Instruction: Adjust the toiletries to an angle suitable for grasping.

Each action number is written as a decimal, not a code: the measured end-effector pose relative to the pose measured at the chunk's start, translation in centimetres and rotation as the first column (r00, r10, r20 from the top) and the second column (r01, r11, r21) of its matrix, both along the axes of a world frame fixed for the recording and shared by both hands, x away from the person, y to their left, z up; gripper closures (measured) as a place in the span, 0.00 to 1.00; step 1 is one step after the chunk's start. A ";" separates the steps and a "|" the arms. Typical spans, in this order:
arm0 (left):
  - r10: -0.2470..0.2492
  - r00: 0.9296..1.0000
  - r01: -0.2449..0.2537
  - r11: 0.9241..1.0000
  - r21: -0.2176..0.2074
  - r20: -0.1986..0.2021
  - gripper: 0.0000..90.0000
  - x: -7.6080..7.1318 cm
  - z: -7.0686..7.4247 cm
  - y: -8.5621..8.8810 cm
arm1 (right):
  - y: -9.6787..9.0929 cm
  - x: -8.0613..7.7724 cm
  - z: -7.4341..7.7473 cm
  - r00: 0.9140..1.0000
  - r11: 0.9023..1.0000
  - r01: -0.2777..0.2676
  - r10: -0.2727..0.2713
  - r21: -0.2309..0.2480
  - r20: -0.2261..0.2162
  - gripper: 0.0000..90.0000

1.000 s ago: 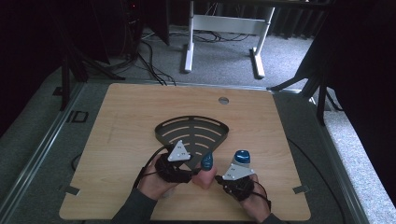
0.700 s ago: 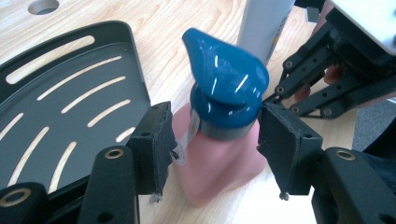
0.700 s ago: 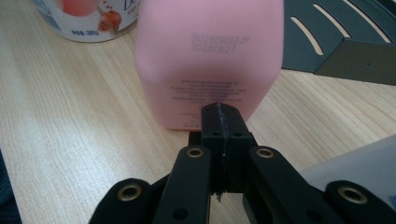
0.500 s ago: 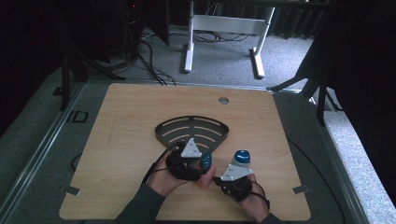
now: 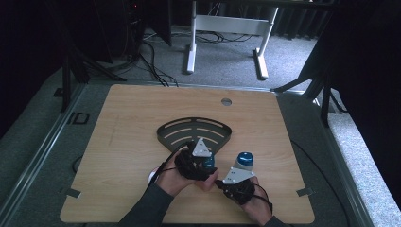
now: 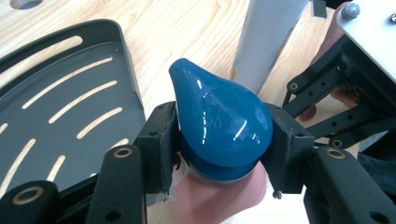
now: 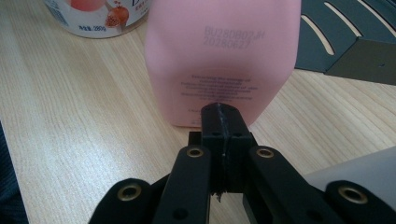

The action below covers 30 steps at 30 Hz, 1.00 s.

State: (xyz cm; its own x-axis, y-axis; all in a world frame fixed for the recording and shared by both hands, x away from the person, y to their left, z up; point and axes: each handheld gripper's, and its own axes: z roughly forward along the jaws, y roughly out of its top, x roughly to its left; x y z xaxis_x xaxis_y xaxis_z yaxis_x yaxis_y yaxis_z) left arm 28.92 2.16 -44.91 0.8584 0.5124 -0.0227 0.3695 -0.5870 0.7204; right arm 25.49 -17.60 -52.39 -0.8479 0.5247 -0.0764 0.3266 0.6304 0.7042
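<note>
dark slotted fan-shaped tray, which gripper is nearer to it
Left. The left gripper, shut on the blue teardrop cap of a pink bottle, sits at the dark slotted fan-shaped tray's near edge. The right gripper, jaws shut, is farther back.

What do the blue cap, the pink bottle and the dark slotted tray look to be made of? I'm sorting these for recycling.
Blue cap: probably glossy hard plastic, given the sharp white highlights on its smooth dome. Pink bottle: likely matte plastic, with an even dull surface and text printed straight on it. Dark slotted tray: a thin rigid sheet with cut slots and a satin sheen; painted metal or plastic, hard to tell.
</note>
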 end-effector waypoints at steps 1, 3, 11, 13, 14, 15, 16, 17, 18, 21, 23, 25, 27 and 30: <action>0.006 1.000 -0.006 1.000 -0.006 0.000 0.55 0.0 0.0 -0.1 | 0.0 0.0 0.0 1.000 1.000 -0.002 0.002 0.001 -0.001 1.00; 0.006 1.000 -0.006 1.000 -0.007 0.002 0.56 0.0 0.0 -0.1 | 0.0 -0.1 0.0 1.000 1.000 -0.003 0.003 -0.002 -0.001 1.00; 0.014 1.000 -0.014 1.000 0.019 0.010 0.59 -0.2 0.3 -0.3 | 0.1 -0.1 -0.1 1.000 1.000 -0.009 0.009 -0.003 -0.001 1.00; 0.014 1.000 -0.014 1.000 0.026 0.009 0.59 -0.2 0.4 -0.3 | 0.0 -0.2 0.0 1.000 1.000 -0.008 0.008 -0.002 -0.002 1.00; 0.016 1.000 -0.016 1.000 0.025 0.009 0.59 -0.2 0.4 -0.2 | 0.0 -0.2 0.0 1.000 1.000 -0.008 0.008 -0.002 -0.002 1.00; 0.014 1.000 -0.014 1.000 0.028 0.009 0.59 -0.2 0.4 -0.1 | -0.1 -0.2 0.0 1.000 1.000 -0.007 0.007 0.000 -0.002 1.00; 0.011 1.000 -0.011 0.999 0.032 0.007 0.59 -0.1 0.4 0.0 | -0.1 -0.2 0.0 1.000 1.000 -0.007 0.007 0.000 -0.002 1.00; 0.011 1.000 -0.012 0.999 0.033 0.006 0.59 -0.1 0.5 0.1 | -0.2 -0.1 -0.1 1.000 1.000 -0.007 0.007 0.000 -0.001 1.00; 0.010 1.000 -0.011 0.999 0.036 0.008 0.59 -0.1 0.5 0.1 | -0.2 -0.1 -0.1 1.000 1.000 -0.005 0.005 0.000 -0.003 1.00; 0.017 1.000 -0.018 0.999 0.039 0.007 0.59 0.1 0.5 0.4 | -0.1 -0.2 -0.1 1.000 1.000 -0.007 0.007 -0.001 -0.004 1.00; 0.020 1.000 -0.020 0.999 0.041 0.006 0.59 0.2 0.6 0.7 | -0.1 -0.2 -0.2 1.000 1.000 -0.008 0.008 -0.003 -0.006 1.00; 0.025 1.000 -0.025 0.999 0.027 0.005 0.59 0.2 0.7 1.0 | -0.1 -0.2 -0.2 1.000 1.000 -0.007 0.006 -0.002 -0.009 1.00; 0.030 1.000 -0.030 1.000 0.009 0.000 0.59 0.3 1.0 1.4 | -0.1 -0.2 -0.2 1.000 1.000 -0.007 0.007 -0.004 -0.009 1.00; 0.033 0.999 -0.034 0.999 -0.013 -0.005 0.59 0.4 1.7 2.2 | -0.1 -0.2 -0.3 1.000 1.000 -0.006 0.006 -0.003 -0.011 1.00</action>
